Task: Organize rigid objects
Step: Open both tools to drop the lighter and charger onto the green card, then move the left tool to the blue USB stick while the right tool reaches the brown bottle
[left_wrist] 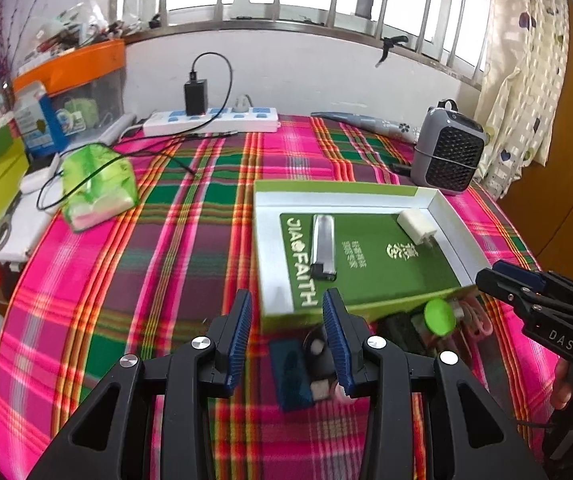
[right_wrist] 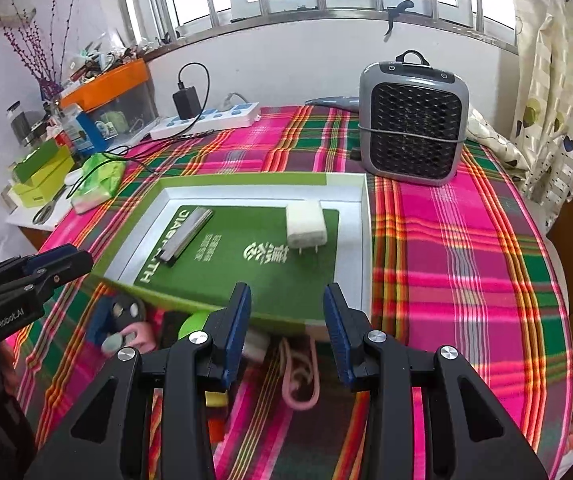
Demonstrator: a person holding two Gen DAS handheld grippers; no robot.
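Observation:
A green box [left_wrist: 282, 248] [right_wrist: 352, 208] with a white rim lies on the plaid table. Inside lie a silver lighter [left_wrist: 323, 246] [right_wrist: 188, 236] and a white charger plug [left_wrist: 416, 226] [right_wrist: 305, 224]. In front of the box lie small items: a blue and black object with buttons [left_wrist: 306, 364] [right_wrist: 116, 318], a round green cap [left_wrist: 440, 317] [right_wrist: 190, 326] and a pink cable [right_wrist: 300, 376]. My left gripper [left_wrist: 287, 308] is open above the blue object. My right gripper [right_wrist: 287, 300] is open over the box's near edge, and shows from the side in the left wrist view [left_wrist: 502, 280].
A grey fan heater [right_wrist: 412, 120] stands behind the box on the right. A white power strip [left_wrist: 210, 120] with a black charger sits at the back. A green tissue pack [left_wrist: 98, 184], scissors [left_wrist: 0, 228] and boxes lie at the left.

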